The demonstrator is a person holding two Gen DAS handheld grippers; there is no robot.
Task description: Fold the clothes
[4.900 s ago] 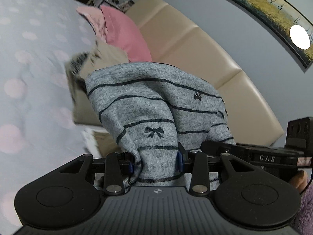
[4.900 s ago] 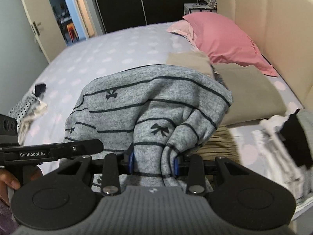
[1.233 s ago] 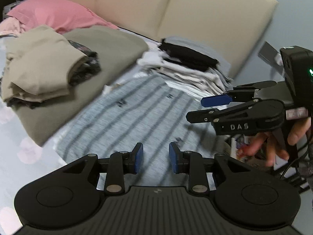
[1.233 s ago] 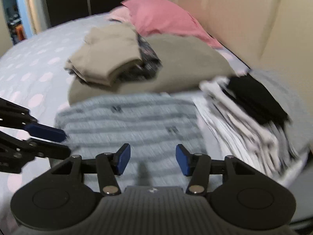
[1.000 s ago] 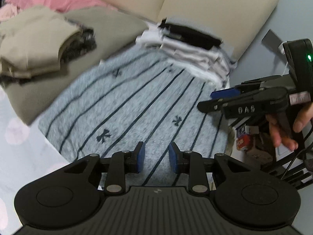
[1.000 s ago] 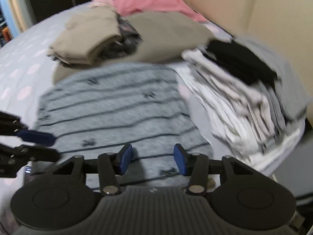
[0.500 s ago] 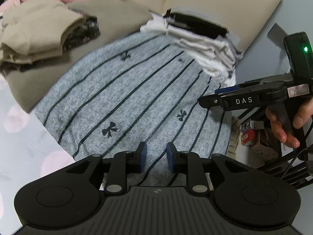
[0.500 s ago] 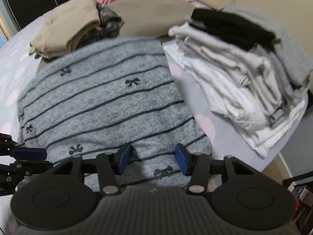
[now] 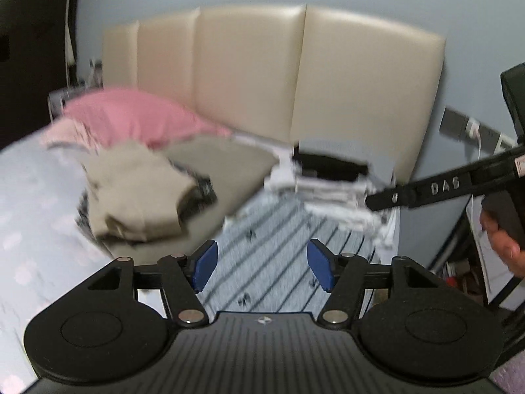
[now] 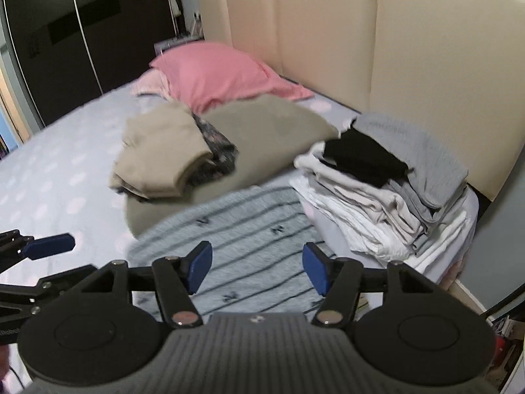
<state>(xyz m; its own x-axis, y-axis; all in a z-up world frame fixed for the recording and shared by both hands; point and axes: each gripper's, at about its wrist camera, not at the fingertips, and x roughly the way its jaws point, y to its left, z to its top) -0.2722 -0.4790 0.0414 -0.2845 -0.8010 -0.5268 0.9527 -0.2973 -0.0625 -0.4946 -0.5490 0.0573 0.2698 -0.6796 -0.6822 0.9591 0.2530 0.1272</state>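
Note:
A grey sweater with dark stripes and small bows point(image 10: 249, 239) point(image 9: 275, 249) lies spread flat on the bed near its corner. My left gripper point(image 9: 262, 267) hangs above its near edge, open, with nothing between the blue pads. My right gripper point(image 10: 257, 267) is open too, raised over the same sweater and empty. In the left wrist view the right gripper's fingers point(image 9: 423, 192) reach in from the right, held by a hand point(image 9: 502, 246). In the right wrist view the left gripper's blue-tipped finger point(image 10: 49, 246) shows at the left edge.
A stack of folded white, grey and black clothes point(image 10: 387, 177) sits right of the sweater at the bed's corner. Folded beige garments point(image 10: 157, 157) rest on an olive pillow point(image 10: 269, 134), with a pink pillow point(image 10: 223, 75) behind. A cream headboard point(image 10: 361, 32) backs the bed; dark wardrobes point(image 10: 65, 32) stand at left.
Both grippers have lifted up and back off the sweater and their jaws have spread wider. The sweater stays flat on the bed.

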